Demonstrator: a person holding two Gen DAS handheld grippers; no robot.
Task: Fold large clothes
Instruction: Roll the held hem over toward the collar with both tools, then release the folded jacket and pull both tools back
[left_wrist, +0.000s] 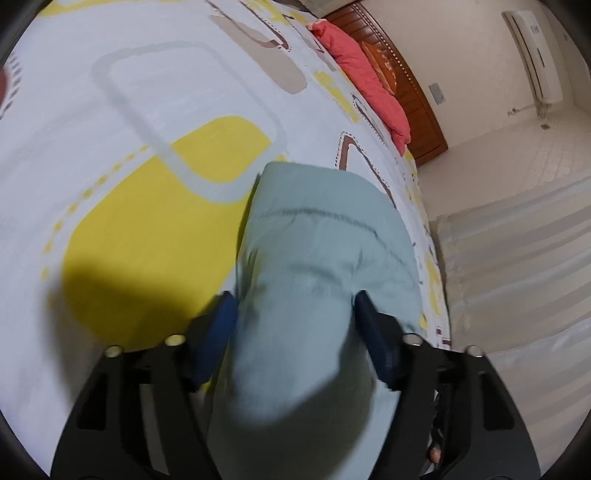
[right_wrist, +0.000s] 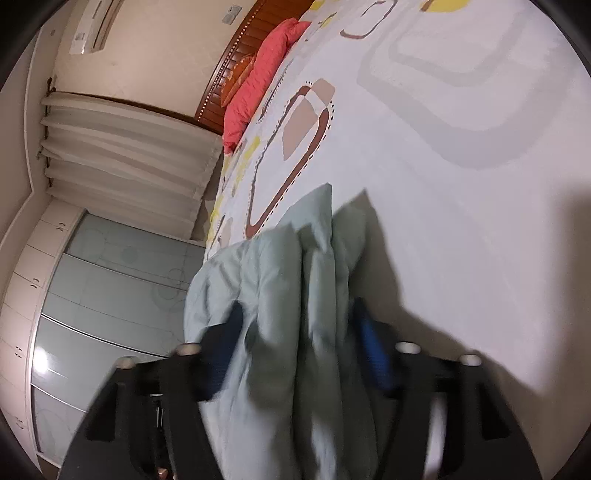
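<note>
My left gripper (left_wrist: 295, 332) stands over the bed (left_wrist: 110, 147), angled down, jaws spread wide. Its blue pads (left_wrist: 218, 332) flank a thick roll of the pale green garment (left_wrist: 314, 258); the cloth fills the gap from one pad to the other and brushes both, but blur at the edges hides whether either pad presses in, so I cannot tell if this is a grip or loose cloth between parted jaws. From there the garment runs forward and lies on the patterned sheet (left_wrist: 166, 203), near the bed's right edge in this view. A dark shadow falls on the yellow patch left of the gripper. Further off, a coral quilt (left_wrist: 365, 81) lies against the wooden headboard (left_wrist: 417, 96), with an air conditioner (left_wrist: 535, 55) on the wall and a pale curtain (left_wrist: 517, 240) to the right. My right gripper (right_wrist: 295, 332) is likewise held wide. Bunched folds of the same garment (right_wrist: 295, 277) hang between its pads (right_wrist: 373, 350); the left pad is half buried in cloth, the right pad looks to stand a little apart from it, though motion blur leaves that unsure. Here the garment's far end rests on the sheet (right_wrist: 443, 184) by the bed's left edge, with a wardrobe (right_wrist: 110, 295) and curtain (right_wrist: 129, 155) beyond.
</note>
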